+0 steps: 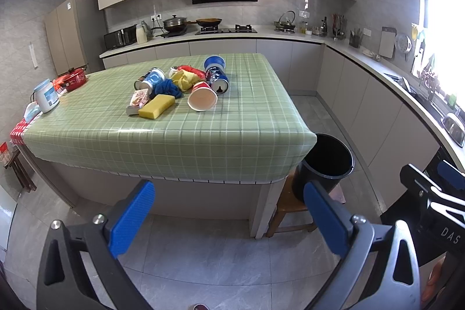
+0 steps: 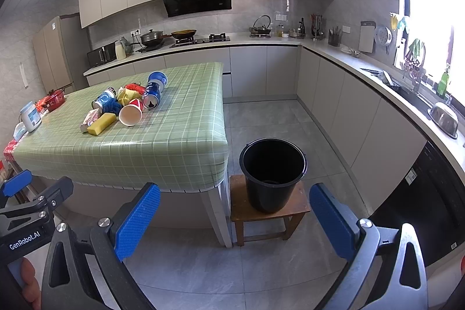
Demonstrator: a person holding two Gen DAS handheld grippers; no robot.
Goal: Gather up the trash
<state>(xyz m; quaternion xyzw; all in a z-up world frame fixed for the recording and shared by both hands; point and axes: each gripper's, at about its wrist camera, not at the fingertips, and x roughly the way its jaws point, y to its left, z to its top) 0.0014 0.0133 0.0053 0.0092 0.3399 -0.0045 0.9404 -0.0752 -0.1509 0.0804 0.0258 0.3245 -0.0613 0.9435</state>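
Note:
A heap of trash lies on the green checked table (image 1: 180,141) (image 2: 162,153): a red paper cup (image 1: 202,100) (image 2: 131,113) on its side, a yellow sponge (image 1: 157,106) (image 2: 101,123), a blue can (image 1: 217,79) (image 2: 151,97), a blue cup (image 1: 214,62) (image 2: 157,78), a second can (image 1: 151,79), a blue cloth (image 1: 168,88), yellow and red wrappers (image 1: 186,76) and a small packet (image 1: 139,99). A black bucket (image 1: 325,161) (image 2: 273,173) stands empty on a wooden stool (image 2: 267,211) by the table's right corner. My left gripper (image 1: 229,217) and right gripper (image 2: 235,220) both hang open and empty, well short of the table.
A white jar (image 1: 46,96) and a red pot (image 1: 72,77) sit at the table's left end. Kitchen counters (image 2: 363,63) with a stove, pans and a sink run along the back and right walls. Grey tiled floor (image 2: 261,121) lies between the table and the counters.

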